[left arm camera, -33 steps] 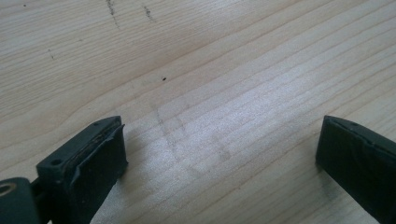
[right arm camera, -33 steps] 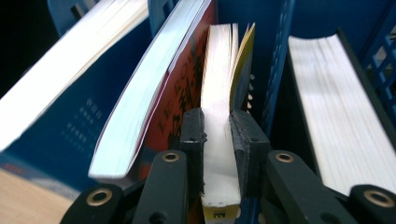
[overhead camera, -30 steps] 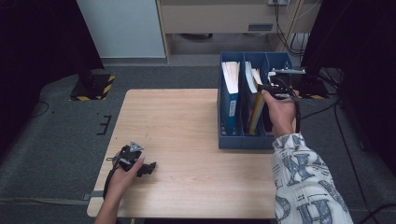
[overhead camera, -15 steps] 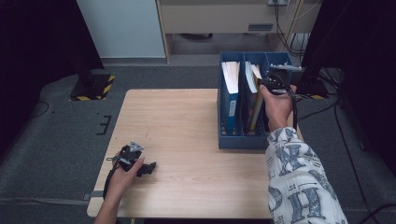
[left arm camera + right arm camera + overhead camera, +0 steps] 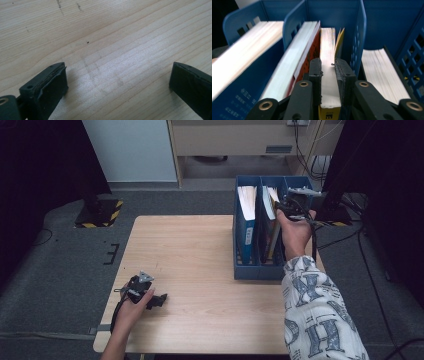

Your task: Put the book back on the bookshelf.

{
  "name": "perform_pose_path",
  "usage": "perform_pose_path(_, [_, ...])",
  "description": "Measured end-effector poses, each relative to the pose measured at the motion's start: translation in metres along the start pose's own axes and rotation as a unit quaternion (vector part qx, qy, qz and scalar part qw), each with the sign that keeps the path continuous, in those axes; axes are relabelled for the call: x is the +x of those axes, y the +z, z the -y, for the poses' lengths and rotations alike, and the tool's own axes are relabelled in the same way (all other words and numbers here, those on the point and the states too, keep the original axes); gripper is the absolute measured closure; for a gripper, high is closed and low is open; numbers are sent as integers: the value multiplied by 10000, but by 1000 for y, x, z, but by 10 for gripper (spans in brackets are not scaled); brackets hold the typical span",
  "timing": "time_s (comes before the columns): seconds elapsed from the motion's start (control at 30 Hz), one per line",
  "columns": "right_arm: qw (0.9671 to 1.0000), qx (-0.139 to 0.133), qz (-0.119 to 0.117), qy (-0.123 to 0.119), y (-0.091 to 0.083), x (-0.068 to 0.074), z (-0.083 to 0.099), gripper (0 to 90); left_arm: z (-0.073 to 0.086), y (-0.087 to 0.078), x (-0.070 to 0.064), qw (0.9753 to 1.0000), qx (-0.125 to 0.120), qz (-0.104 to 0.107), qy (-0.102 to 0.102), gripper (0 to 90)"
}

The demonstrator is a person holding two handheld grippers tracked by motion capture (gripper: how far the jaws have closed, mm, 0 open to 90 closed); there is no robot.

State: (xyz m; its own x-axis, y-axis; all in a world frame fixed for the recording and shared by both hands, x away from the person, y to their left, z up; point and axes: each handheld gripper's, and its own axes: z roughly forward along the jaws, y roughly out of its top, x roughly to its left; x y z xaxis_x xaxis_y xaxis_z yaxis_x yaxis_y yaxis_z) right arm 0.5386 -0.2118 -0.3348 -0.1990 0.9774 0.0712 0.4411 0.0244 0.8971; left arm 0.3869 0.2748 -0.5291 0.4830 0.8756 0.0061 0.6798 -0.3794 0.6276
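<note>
The right gripper [image 5: 327,72] clamps the yellow-covered paperback book [image 5: 329,82] in the middle of three compartments of the blue plastic file rack [image 5: 247,270]; its label is unreadable. The left gripper [image 5: 117,82] rests spread open on the pale wooden table [image 5: 200,260].

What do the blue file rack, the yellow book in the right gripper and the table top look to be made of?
Blue file rack: likely moulded plastic, smooth and matt, with slotted walls. Yellow book: paper pages, seen as fine layered edges, with what looks like a thin card cover. Table top: pale wood grain with a slight sheen, veneer or laminate, I cannot tell which. Right gripper clamps the book.
</note>
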Motion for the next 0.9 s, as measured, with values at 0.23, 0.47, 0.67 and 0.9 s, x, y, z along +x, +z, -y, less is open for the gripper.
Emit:
perform_pose_path(0.23, [10000,42,35,-27,4,-1,5,764,0,0,0,10000,-3,1,1,7])
perform_pose_path(0.47, [9993,218,-146,260,2,-2,5,755,0,0,0,10000,1,-5,-3,8])
perform_pose_path(0.67, [9969,491,-348,501,0,-2,4,737,0,0,-1,10000,0,-7,-2,8])
perform_pose_path(0.9, [9952,686,-495,487,-2,-3,5,717,0,0,-1,10000,1,-2,-1,7])
